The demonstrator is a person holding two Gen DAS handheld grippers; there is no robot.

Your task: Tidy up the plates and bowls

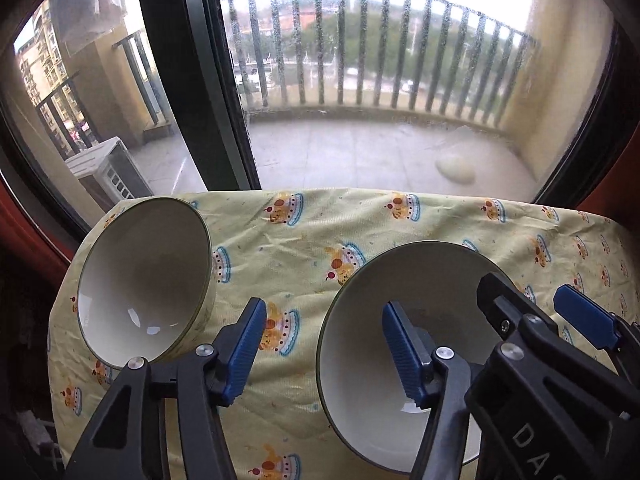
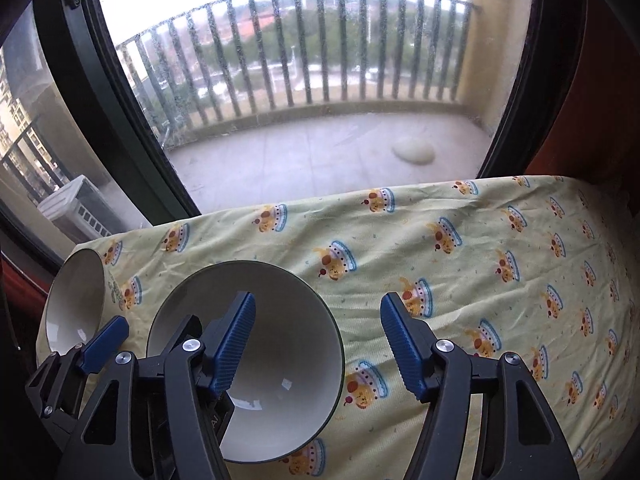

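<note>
Both grippers, left [image 1: 324, 344] and right [image 2: 318, 340], hang spread over our bench [image 2: 500, 264], each straddling one rim of the near bowl [image 2: 288, 364]; another bowl [image 1: 140, 280] sits at the far-left corner.

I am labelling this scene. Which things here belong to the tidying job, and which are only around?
Job:
left bowl
right bowl
left gripper
right gripper

Around:
tablecloth
window frame
balcony railing
air-conditioner unit

two white bowls [image 1: 144, 280] [image 1: 400, 360] on the patterned cloth [image 1: 304, 240] — left gripper [image 1: 324, 340] fingers parted, straddling one rim.
</note>
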